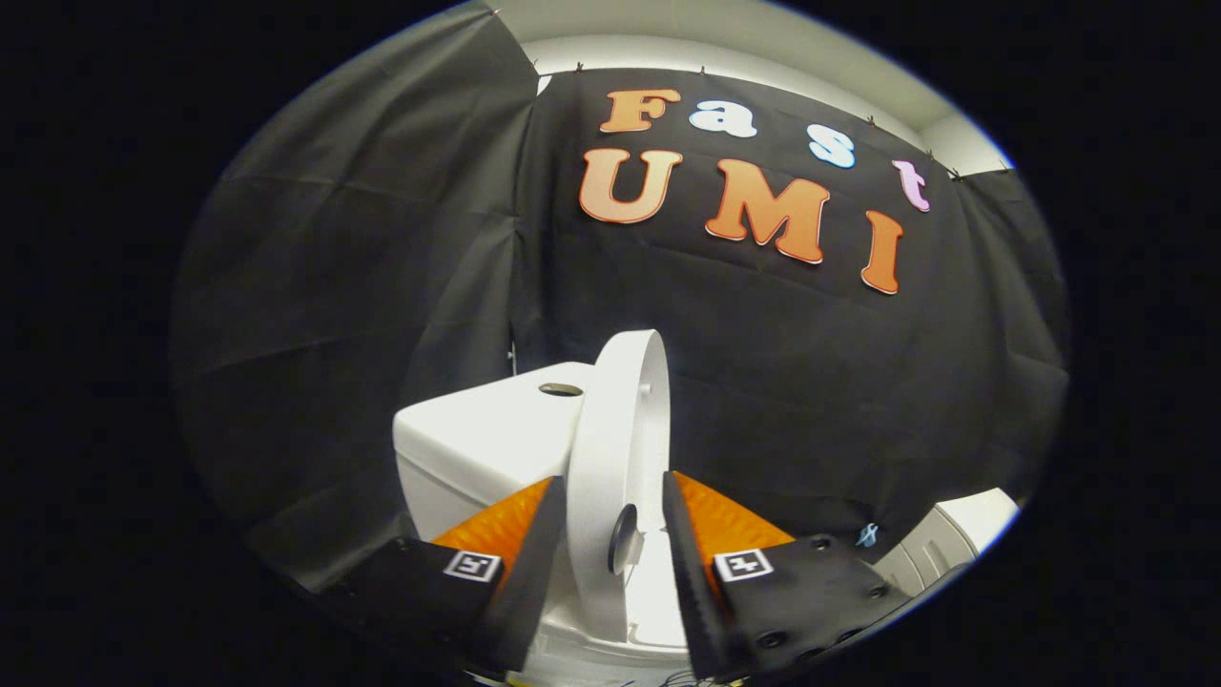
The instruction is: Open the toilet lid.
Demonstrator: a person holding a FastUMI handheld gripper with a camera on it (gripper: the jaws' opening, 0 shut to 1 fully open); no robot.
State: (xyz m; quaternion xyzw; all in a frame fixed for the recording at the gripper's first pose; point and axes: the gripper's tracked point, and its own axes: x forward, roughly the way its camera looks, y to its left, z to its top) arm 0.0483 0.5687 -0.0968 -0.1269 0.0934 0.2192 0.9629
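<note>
The white, oval plastic toilet lid [615, 448] stood raised nearly upright, seen edge-on with its long axis pointing up, leaning toward the white ceramic tank [486, 429] behind it, between the part-open fingers of the gripper [610, 544], whether touching it I could not tell.

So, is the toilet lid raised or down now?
Raised. The toilet lid stands nearly upright, edge-on between the gripper fingers, in front of the tank. Whether both fingers press it: cannot tell.
</note>
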